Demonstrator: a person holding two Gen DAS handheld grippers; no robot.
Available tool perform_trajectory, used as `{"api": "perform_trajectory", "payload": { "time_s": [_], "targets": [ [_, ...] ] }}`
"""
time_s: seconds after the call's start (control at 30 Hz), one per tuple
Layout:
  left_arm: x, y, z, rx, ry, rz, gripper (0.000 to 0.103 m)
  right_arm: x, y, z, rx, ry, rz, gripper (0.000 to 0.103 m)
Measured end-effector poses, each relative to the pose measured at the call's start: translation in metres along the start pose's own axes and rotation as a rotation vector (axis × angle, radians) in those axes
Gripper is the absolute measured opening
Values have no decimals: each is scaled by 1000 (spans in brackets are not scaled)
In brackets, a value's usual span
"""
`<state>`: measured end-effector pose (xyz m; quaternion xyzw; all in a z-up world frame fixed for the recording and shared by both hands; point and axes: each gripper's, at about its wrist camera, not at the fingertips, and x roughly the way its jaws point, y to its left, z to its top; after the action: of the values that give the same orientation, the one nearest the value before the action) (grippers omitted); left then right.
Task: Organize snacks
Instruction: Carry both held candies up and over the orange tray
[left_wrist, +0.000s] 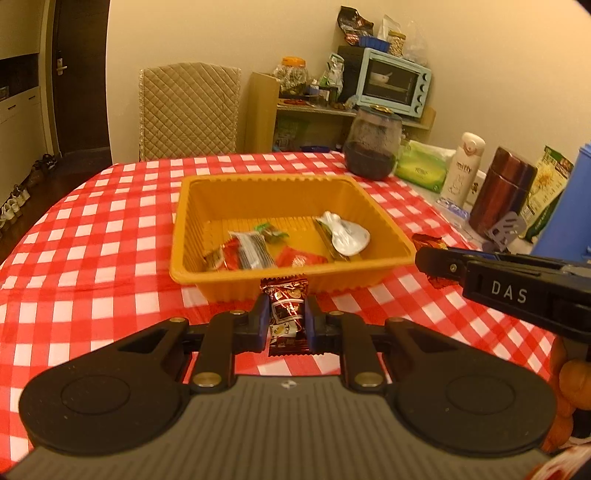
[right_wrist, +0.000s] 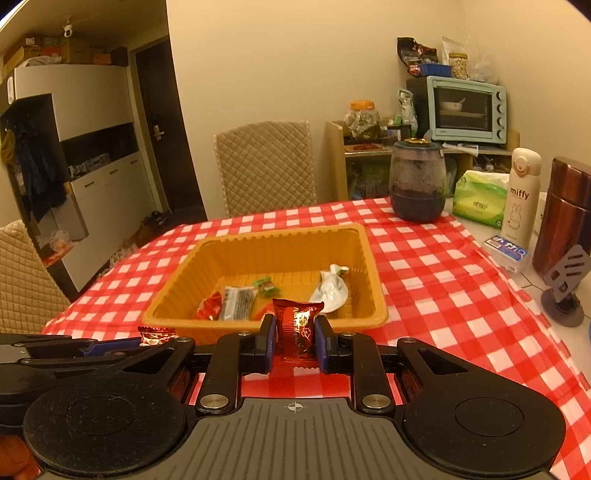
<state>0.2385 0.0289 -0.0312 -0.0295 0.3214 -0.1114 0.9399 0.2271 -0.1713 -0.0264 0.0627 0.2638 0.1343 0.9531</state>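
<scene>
An orange plastic tray (left_wrist: 258, 192) (right_wrist: 280, 240) sits on the red-checked tablecloth and holds several wrapped snacks, among them a white packet (left_wrist: 345, 234) (right_wrist: 330, 290). My left gripper (left_wrist: 286, 314) is shut on a dark brown snack packet (left_wrist: 286, 314), just in front of the tray's near wall. My right gripper (right_wrist: 295, 332) is shut on a red snack packet (right_wrist: 297, 325), near the tray's front rim. The right gripper also shows in the left wrist view (left_wrist: 436, 266), at the tray's right corner. The left gripper shows in the right wrist view (right_wrist: 140, 341), with its packet (right_wrist: 155, 334).
A dark jar (left_wrist: 373, 144) (right_wrist: 417, 181), green tissue pack (left_wrist: 421, 166) (right_wrist: 478, 199), white Miffy bottle (left_wrist: 463, 166) (right_wrist: 521, 195) and brown flask (left_wrist: 502, 192) (right_wrist: 565, 218) stand at the table's right. A quilted chair (left_wrist: 188, 107) (right_wrist: 266, 166) is behind the table.
</scene>
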Motion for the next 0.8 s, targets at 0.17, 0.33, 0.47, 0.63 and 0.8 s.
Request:
{"api": "perform_trajectory", "payload": {
  "time_s": [0.17, 0.33, 0.47, 0.63, 0.8],
  "targets": [
    [4, 9, 11, -18, -11, 3, 17, 9, 2, 9, -5, -4, 3, 22],
    [11, 19, 24, -35, -19, 8, 17, 18, 4, 19, -6, -12, 5, 22],
    [19, 25, 35, -53, -25, 6, 17, 24, 4, 26, 11, -15, 7, 22],
    [25, 30, 48, -69, -42, 3, 17, 33, 8, 34, 11, -24, 9, 22],
    [33, 37, 57, -76, -50, 4, 17, 42, 7, 41, 19, -27, 5, 22]
  ]
}}
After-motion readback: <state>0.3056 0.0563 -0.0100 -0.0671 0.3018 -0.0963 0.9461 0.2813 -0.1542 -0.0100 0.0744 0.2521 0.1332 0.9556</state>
